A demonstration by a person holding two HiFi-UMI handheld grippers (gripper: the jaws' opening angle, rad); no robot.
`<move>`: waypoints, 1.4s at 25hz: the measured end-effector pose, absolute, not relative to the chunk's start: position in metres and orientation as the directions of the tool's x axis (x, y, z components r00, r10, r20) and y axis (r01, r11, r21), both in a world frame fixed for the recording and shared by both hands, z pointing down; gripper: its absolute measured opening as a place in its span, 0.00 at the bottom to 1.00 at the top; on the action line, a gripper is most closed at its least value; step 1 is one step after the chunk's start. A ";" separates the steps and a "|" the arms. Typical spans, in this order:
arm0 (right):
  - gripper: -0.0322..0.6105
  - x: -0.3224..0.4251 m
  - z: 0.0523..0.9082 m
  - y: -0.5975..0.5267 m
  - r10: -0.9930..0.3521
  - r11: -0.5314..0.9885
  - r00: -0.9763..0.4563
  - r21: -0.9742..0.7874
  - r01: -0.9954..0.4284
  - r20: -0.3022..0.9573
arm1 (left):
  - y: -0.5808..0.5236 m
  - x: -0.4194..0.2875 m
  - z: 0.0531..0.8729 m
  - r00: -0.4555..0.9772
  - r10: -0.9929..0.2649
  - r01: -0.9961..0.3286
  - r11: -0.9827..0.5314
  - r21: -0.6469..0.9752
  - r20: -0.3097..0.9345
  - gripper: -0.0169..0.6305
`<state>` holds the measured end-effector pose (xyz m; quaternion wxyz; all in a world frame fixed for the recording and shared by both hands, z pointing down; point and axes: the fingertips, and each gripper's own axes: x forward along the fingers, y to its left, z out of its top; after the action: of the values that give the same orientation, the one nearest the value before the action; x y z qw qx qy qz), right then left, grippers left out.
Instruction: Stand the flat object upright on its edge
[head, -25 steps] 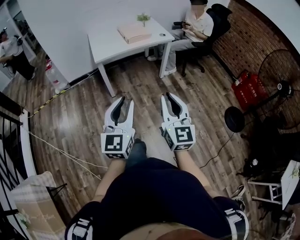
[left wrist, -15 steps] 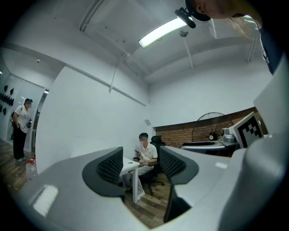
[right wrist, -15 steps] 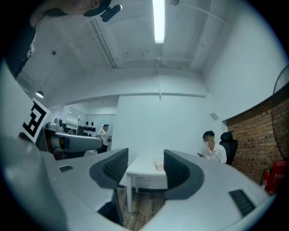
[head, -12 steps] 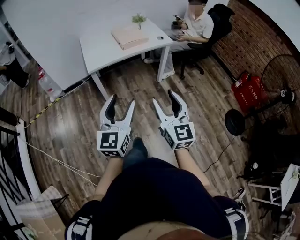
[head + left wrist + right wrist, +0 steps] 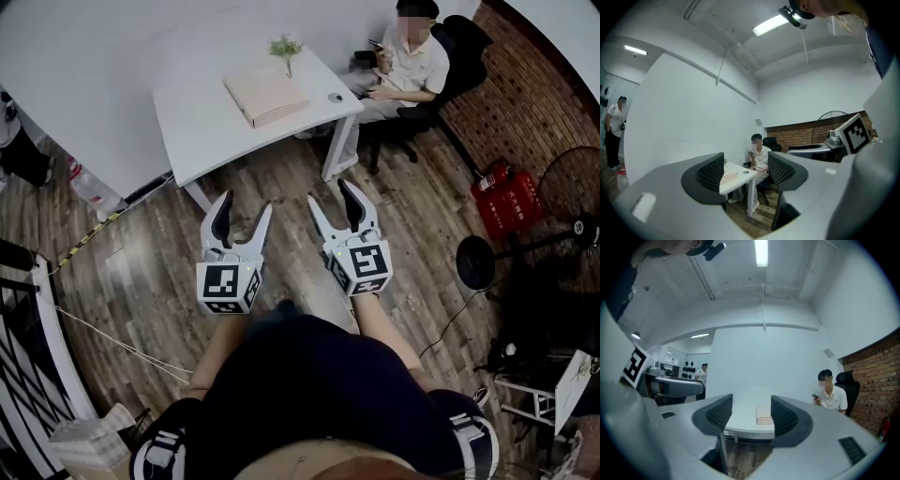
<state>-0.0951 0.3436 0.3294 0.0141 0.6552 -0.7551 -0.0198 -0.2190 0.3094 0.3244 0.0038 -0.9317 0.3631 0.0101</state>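
While both tools pointed level over the wood floor [image 5: 141,253], the left gripper [image 5: 244,204] and right gripper [image 5: 330,193] hung side by side, their jaws just opened to a moderate gap with nothing between them. Well ahead of both sets of fingertips, the flat box [image 5: 266,95] lay face-down on the white table [image 5: 202,127] beside a small plant [image 5: 286,47]. Doing this well probably meant closing that distance first, then taking the box by opposite edges, with one gripper tipping and the other steadying.
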 end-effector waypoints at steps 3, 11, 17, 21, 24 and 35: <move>0.40 -0.084 0.333 0.301 -0.991 0.136 -0.136 0.043 -0.990 0.006 | 0.268 -0.207 0.324 0.743 -0.669 -0.669 -0.743 -0.003 -0.023 0.46; 0.40 -0.079 0.346 0.229 -0.990 0.140 -0.138 0.036 -0.990 0.038 | 0.195 -0.197 0.334 0.751 -0.661 -0.661 -0.750 0.029 0.008 0.46; 0.40 -0.073 0.350 0.190 -0.987 0.154 -0.153 0.037 -0.987 0.051 | 0.162 -0.188 0.339 0.755 -0.655 -0.655 -0.754 0.054 0.012 0.46; 0.40 -0.067 0.346 0.157 -0.984 0.176 -0.174 0.056 -0.983 0.031 | 0.136 -0.182 0.339 0.747 -0.665 -0.664 -0.746 0.057 -0.010 0.46; 0.40 -0.060 0.346 0.130 -0.980 0.198 -0.198 0.073 -0.977 0.014 | 0.113 -0.175 0.342 0.728 -0.685 -0.683 -0.728 0.059 -0.025 0.46; 0.40 0.002 0.351 -0.024 -0.939 0.344 -0.343 0.099 -0.934 0.030 | -0.026 -0.115 0.345 0.622 -0.781 -0.777 -0.624 0.085 -0.053 0.46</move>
<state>0.0021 -0.0238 0.3508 0.0406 0.5717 -0.8188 -0.0319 -0.1153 -0.0264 0.3447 -0.0269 -0.9002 0.4326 0.0425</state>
